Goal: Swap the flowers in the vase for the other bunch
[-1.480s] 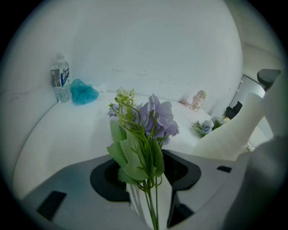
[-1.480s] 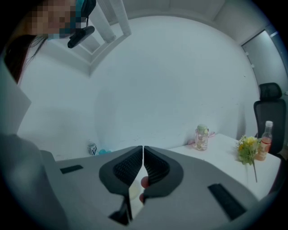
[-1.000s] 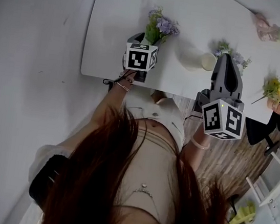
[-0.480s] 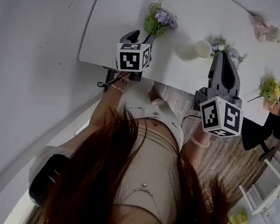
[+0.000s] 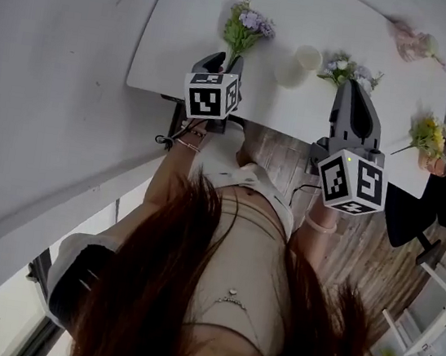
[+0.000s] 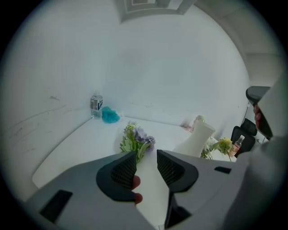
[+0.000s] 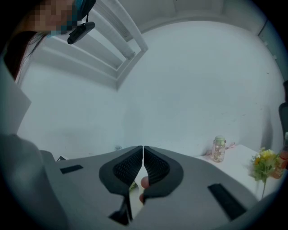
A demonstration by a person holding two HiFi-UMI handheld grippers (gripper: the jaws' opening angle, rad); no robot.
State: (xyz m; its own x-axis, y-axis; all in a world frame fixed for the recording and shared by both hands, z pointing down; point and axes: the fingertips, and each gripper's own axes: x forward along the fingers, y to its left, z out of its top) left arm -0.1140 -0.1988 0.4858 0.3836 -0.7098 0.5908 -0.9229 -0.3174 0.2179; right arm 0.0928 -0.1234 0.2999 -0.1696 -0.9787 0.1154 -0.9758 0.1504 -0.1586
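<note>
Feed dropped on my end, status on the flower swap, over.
Left gripper empty, jaws closing. Right gripper shut, empty. White vase looks empty from above, purple bunch and pale bunch lying on either side. Nothing in the way.

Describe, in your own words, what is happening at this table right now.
A person holds a gripper in each hand at a white table. The left gripper is closing its jaws with nothing between them, a purple bunch lying just beyond. The right gripper is shut and empty, near a second bunch. The white vase between the bunches looks empty.
</note>
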